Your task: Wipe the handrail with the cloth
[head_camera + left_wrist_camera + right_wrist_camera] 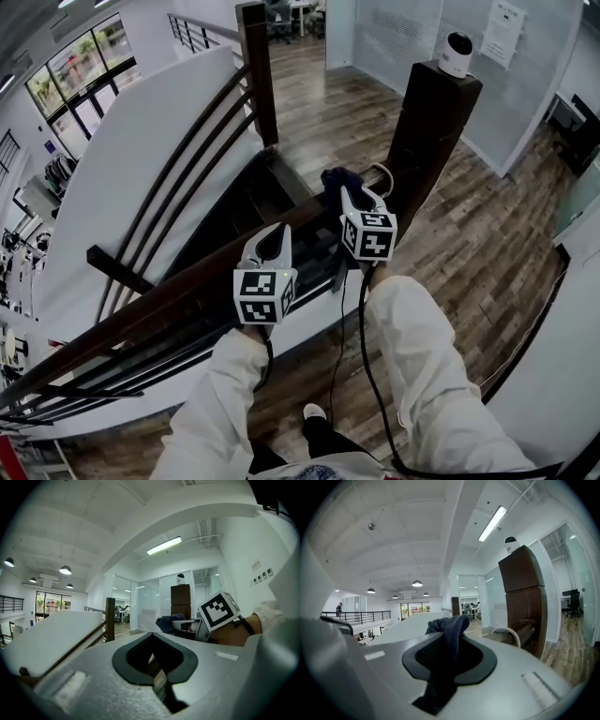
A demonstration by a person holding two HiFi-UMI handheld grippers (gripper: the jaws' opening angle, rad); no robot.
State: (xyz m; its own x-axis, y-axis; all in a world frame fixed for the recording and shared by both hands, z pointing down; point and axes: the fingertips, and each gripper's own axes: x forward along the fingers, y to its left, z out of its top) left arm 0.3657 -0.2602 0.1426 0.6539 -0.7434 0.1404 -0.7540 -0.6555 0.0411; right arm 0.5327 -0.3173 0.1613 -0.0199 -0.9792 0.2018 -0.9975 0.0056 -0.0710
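The right hand-held gripper (pixel 360 195) pinches the dark blue fabric cloth (pixel 336 178) at the far end of the dark wooden handrail (pixel 187 283), ready to wipe. The left hand-held gripper (pixel 273 236) is clenched and empty.

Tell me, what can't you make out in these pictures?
- Whether the cloth touches the handrail: head view, right tool covers the contact.
- Handrail's lower end: head view, cut off by left edge.
- Print on the wall notice: head view, too small.
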